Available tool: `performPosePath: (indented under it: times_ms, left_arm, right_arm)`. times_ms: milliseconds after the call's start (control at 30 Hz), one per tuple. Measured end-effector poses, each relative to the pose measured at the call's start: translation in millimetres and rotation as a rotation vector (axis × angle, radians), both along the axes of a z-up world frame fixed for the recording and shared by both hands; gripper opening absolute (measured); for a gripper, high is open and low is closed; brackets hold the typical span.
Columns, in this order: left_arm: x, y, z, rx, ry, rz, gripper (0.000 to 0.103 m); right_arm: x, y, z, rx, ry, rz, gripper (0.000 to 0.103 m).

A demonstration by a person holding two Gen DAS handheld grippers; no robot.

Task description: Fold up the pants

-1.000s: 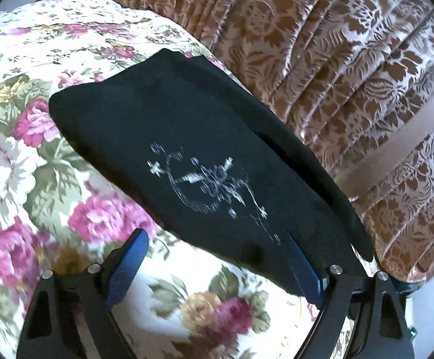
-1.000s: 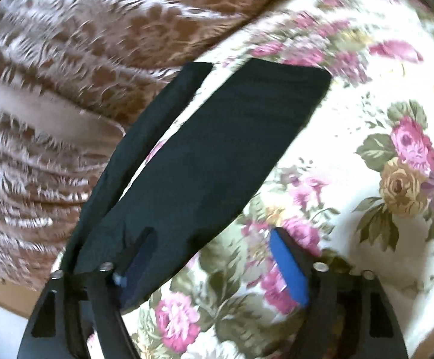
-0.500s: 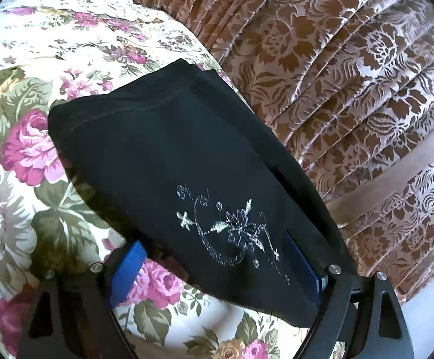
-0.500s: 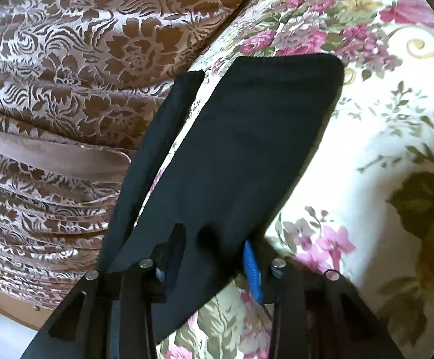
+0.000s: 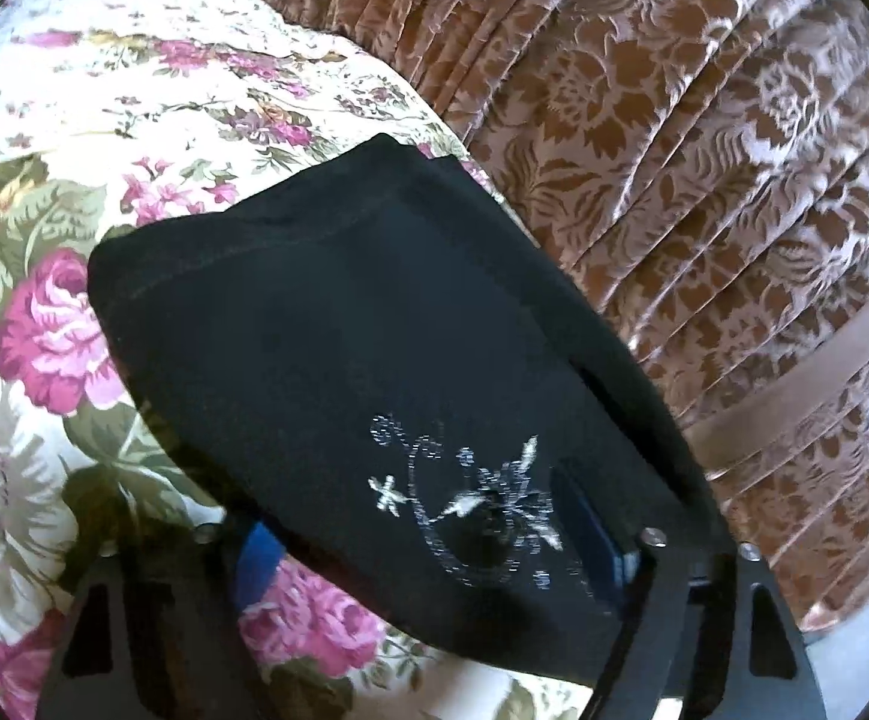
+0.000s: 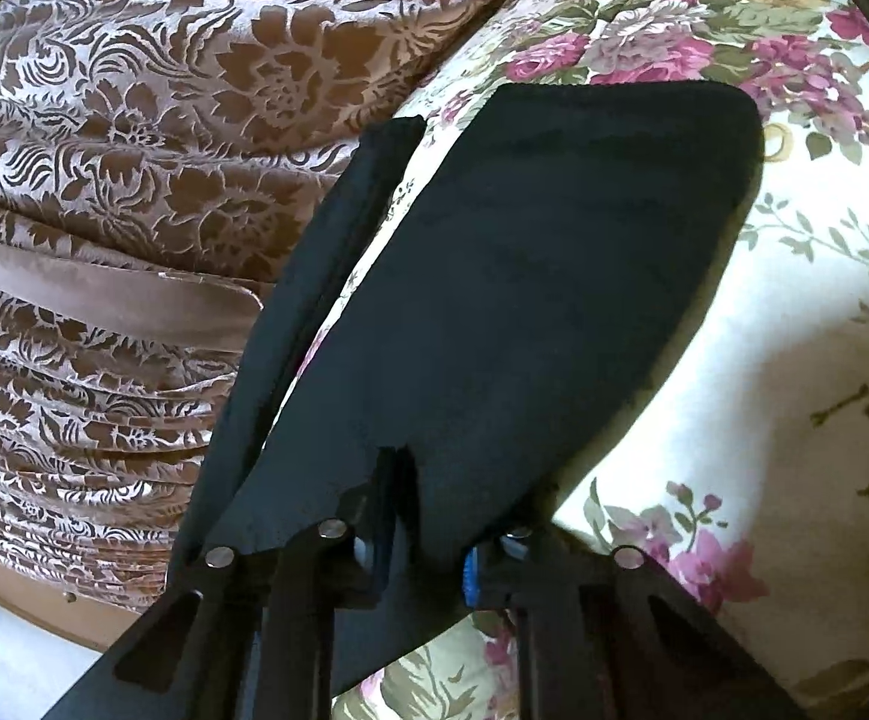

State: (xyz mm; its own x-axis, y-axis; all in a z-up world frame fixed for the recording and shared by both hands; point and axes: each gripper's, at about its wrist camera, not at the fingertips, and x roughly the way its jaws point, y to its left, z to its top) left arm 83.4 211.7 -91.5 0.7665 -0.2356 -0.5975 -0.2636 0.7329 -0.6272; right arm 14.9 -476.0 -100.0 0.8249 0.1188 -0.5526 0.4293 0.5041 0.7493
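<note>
Left wrist view shows the black pants (image 5: pixel 338 324) lying on a floral bedspread (image 5: pixel 44 324), close to the edge of the bed that meets a brown patterned curtain (image 5: pixel 704 120). The near end of the garment, with a silver embroidered motif (image 5: pixel 470 504), passes between the two fingers of the left gripper (image 5: pixel 434 558). Its jaws are wide apart and closing, with the cloth between them; the blue pads do not seem to press on it yet, so I judge that this hand does not hold it.

In the right wrist view, the right gripper (image 6: pixel 419 546) has its jaws nearly together and closing, and the cloth is bunched between them and lifted slightly from the bedspread (image 6: pixel 764 330). I judge this to be a grip on the near end of one trouser leg (image 6: pixel 554 276). A second, narrower leg (image 6: pixel 314 276) lies beside it along the curtain edge, with a strip of bedspread visible between the two.

The long axis of the pants runs away from each gripper, toward the far hem in the right view and toward the stitched far end in the left view. So each hand is at one end, and the coming fold probably depends on carrying one end along this axis to the other. The right hand seems more ready.

No container is visible.
</note>
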Motion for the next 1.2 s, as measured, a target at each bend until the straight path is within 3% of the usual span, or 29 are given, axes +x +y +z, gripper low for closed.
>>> performPosePath:
  times_ms: [233,300,333,367,467,900,1033,1200]
  left_arm:
    - [3,5,1,-0.021,0.033,-0.024,0.073]
    - [3,6,2,0.011,0.06,-0.008,0.048]
    - [4,6,1,0.031,0.08,0.002,0.024]
    - [4,7,-1,0.038,0.097,0.008,0.018]
    - [3,14,-6,-0.05,0.088,-0.003,0.01]
    - [-32,32,42,-0.104,-0.042,-0.024,0.006]
    - [-51,41,42,-0.133,-0.039,-0.029,0.006]
    - [-82,40,36,-0.088,-0.006,-0.039,0.006]
  right_arm:
    - [-1,1,0,-0.02,0.002,-0.012,0.008]
    - [-1,2,1,-0.028,0.002,-0.017,0.008]
    - [-1,2,2,-0.032,0.001,-0.02,0.008]
    - [-2,3,3,-0.04,-0.001,-0.022,0.008]
    - [-5,6,7,-0.065,-0.009,-0.034,0.008]
    - [-26,10,52,-0.172,-0.053,-0.061,0.007]
    - [-42,9,61,-0.173,-0.069,-0.058,0.007]
    - [-66,10,62,-0.187,-0.049,-0.04,0.007]
